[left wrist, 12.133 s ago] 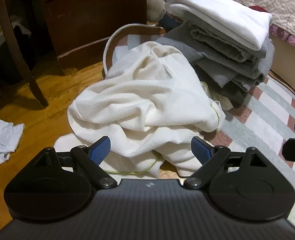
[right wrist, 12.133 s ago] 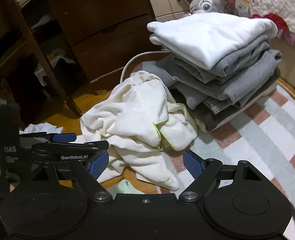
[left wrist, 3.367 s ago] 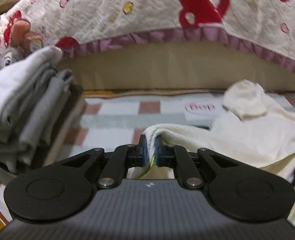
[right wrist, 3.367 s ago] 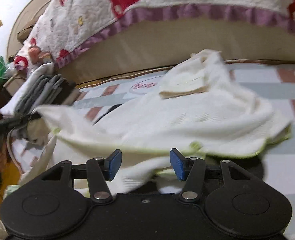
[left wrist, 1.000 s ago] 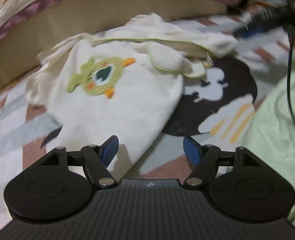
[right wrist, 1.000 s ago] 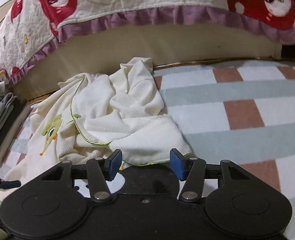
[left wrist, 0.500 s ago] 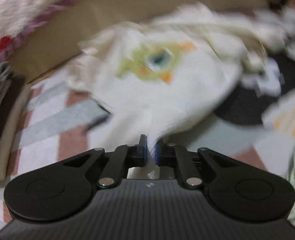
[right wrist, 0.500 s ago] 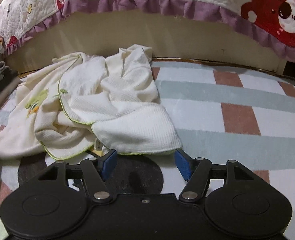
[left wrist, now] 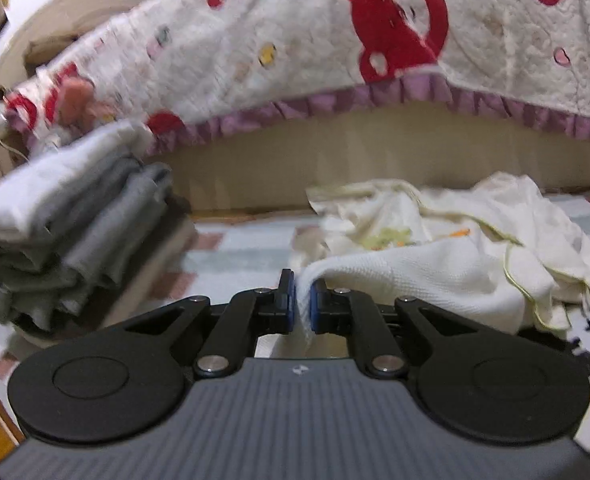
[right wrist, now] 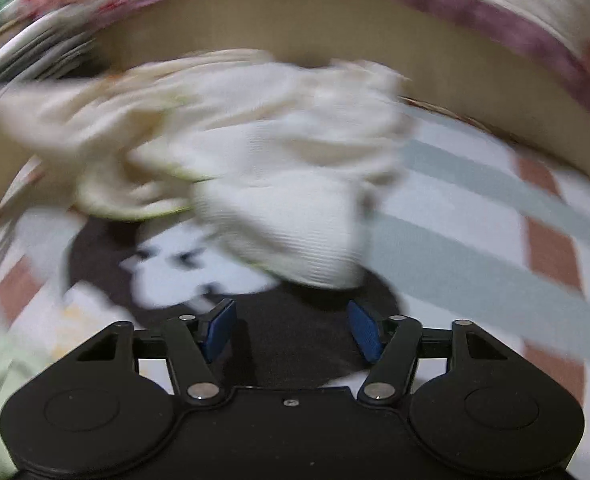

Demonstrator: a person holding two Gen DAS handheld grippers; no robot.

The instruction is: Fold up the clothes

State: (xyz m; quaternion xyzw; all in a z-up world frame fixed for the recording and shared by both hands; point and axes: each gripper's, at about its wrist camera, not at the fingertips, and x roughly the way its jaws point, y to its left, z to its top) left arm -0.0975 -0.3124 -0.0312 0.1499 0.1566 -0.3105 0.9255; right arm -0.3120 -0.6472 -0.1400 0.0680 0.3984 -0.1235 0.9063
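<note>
Half a second ago the left hand-held gripper (left wrist: 302,305) had just pinched the cloth while its view looked down on the printed front; now that view looks level across the floor at the bed, the blue pads closed tight on a fold of the cream garment (left wrist: 435,276), which stretches away to the right from the pinch. Most of the garment lies crumpled on the striped rug (left wrist: 235,254) in front of the bed base (left wrist: 375,160), a yellow-green trim line and a blurred bit of green and orange print showing among its folds. To the left, near the garment but apart from it, stands a stack of folded clothes (left wrist: 75,232), white on top and grey below. A quilt with red bears (left wrist: 335,40), edged in a purple ruffle, hangs over the bed. From the right wrist, the picture is smeared by motion: the right hand-held gripper (right wrist: 291,330) has its fingers spread wide with nothing between them, and the garment (right wrist: 279,184) lies just ahead, partly over a dark round patch with a white figure (right wrist: 167,272) on the rug.
</note>
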